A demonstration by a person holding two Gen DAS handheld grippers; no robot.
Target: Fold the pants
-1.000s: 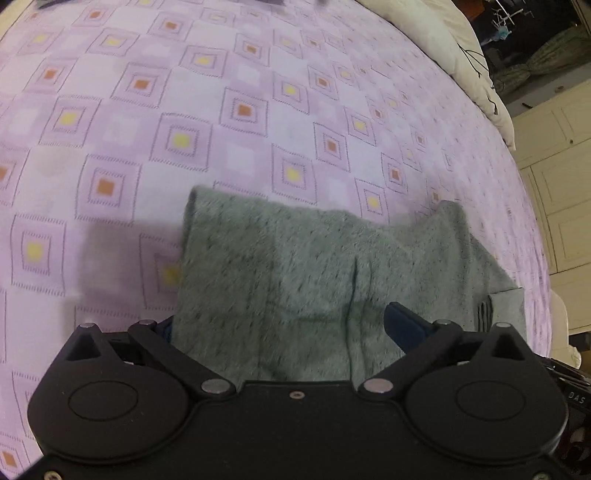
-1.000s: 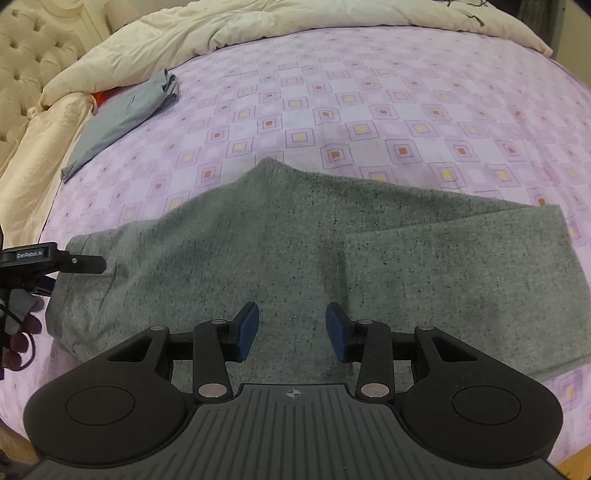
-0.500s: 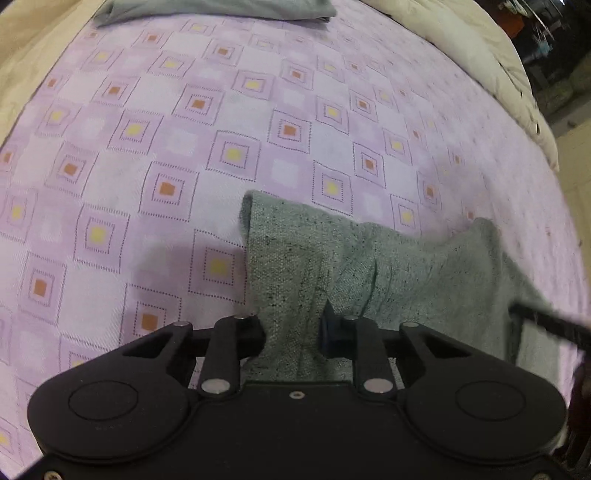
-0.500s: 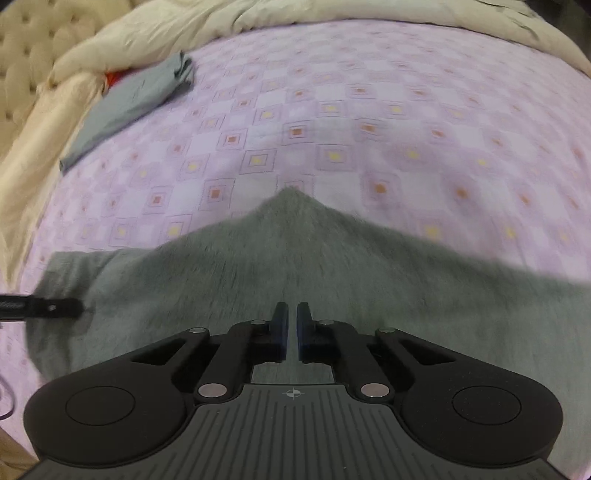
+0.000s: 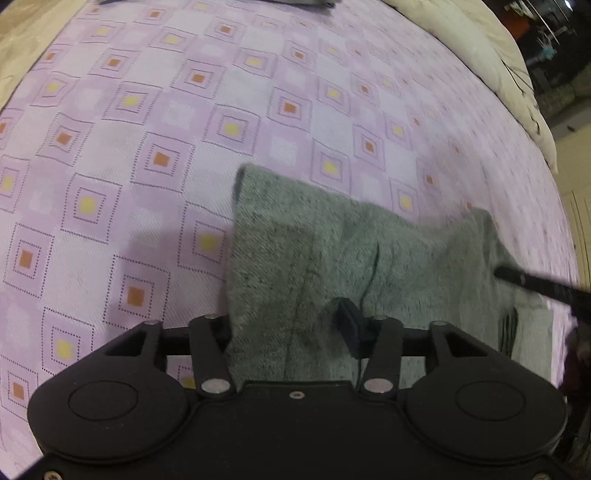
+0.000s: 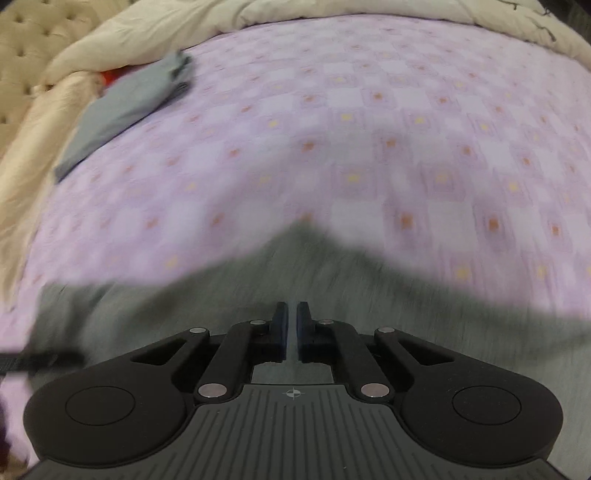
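Left tongs (image 5: 286, 325) opening around the grey pants (image 5: 332, 258); right tongs (image 6: 291, 328) together, pinching a raised fold.

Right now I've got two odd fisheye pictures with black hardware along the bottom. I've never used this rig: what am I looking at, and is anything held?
There is no robot arm. A person holds a two-finger claw in each hand, and each claw has a camera that looks down along its fingers, so the black shape at the bottom is the claw itself.

Left wrist view: the left claw has the end of the grey pants between its fingers, and its jaws are opening. The other claw's dark tip pokes in at the right.

Right wrist view: the right claw is shut, blue pads nearly together, with grey cloth peaked up in front of it. The blur hides whether cloth is pinched.

Everything lies on a bed with a purple checked sheet. A folded grey garment and a cream duvet lie farther back.
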